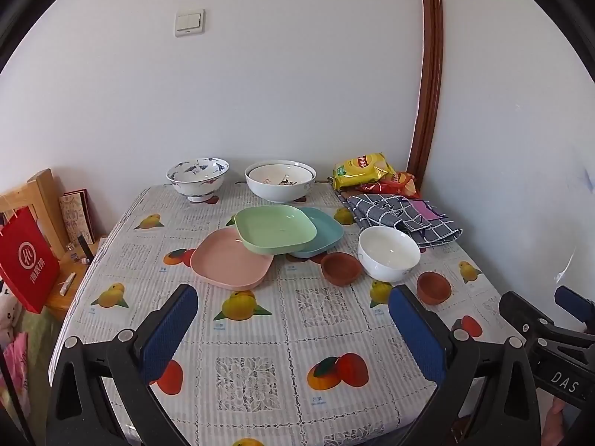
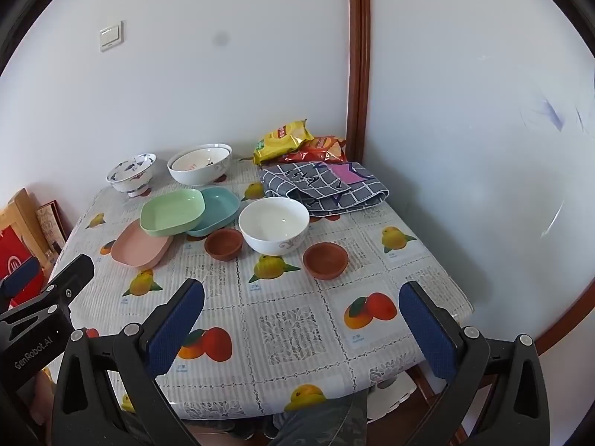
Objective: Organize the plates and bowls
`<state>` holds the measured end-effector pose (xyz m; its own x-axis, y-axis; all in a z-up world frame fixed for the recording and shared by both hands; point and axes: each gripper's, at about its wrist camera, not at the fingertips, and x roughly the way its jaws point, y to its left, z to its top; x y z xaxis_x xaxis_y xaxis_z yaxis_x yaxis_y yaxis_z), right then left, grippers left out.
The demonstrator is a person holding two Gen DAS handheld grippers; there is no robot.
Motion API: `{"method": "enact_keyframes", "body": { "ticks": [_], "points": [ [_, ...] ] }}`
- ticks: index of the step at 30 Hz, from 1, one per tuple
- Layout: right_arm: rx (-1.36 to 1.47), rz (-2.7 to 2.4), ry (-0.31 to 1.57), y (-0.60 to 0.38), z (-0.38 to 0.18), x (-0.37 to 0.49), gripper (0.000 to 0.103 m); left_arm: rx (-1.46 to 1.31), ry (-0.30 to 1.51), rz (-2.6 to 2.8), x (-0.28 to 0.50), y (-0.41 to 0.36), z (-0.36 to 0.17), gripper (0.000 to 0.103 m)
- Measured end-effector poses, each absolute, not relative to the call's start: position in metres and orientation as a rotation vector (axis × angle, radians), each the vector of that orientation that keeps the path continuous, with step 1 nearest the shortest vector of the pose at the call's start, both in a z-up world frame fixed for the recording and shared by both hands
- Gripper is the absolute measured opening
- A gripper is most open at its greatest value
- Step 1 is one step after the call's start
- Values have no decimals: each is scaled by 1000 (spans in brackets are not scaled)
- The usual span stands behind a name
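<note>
Two brown bowls (image 2: 325, 260), three white bowls (image 2: 274, 225), three plates (image 2: 173, 212).

This is a lived-in home dining corner. A counter (image 1: 260, 334) under a fruit-printed plastic cloth sits against plain white walls, with a light switch (image 1: 189, 22) at upper left and dark wooden door trim (image 1: 427, 93) at upper right. Snack bags (image 1: 362, 171), a checked cloth (image 1: 405, 215), a wooden chair (image 1: 41, 200) and a red shopping bag (image 1: 28, 256) at far left add household clutter.
</note>
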<state>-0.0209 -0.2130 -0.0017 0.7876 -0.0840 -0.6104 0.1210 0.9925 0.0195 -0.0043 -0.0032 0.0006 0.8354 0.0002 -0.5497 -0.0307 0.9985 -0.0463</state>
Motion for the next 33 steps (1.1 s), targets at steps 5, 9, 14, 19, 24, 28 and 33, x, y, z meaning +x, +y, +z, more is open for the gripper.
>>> {"method": "enact_keyframes", "body": {
  "ticks": [5, 9, 14, 19, 24, 28, 33],
  "points": [
    [60, -109, 650, -212, 0, -23, 103, -55, 582, 15, -5, -3, 2, 103],
    [62, -108, 651, -212, 0, -23, 103, -57, 582, 16, -5, -4, 2, 103],
    [61, -107, 646, -212, 0, -24, 103, -56, 580, 16, -5, -4, 2, 103],
    [63, -104, 646, -213, 1, -24, 103, -58, 580, 16, -6, -3, 3, 103],
    [63, -103, 644, -212, 1, -25, 103, -57, 579, 16, -5, -3, 4, 103],
    [63, -103, 640, -211, 3, -26, 103, -56, 578, 17, -6, -3, 4, 103],
    [63, -102, 639, -212, 2, -26, 103, -56, 577, 17, -6, -4, 4, 103]
  ]
}}
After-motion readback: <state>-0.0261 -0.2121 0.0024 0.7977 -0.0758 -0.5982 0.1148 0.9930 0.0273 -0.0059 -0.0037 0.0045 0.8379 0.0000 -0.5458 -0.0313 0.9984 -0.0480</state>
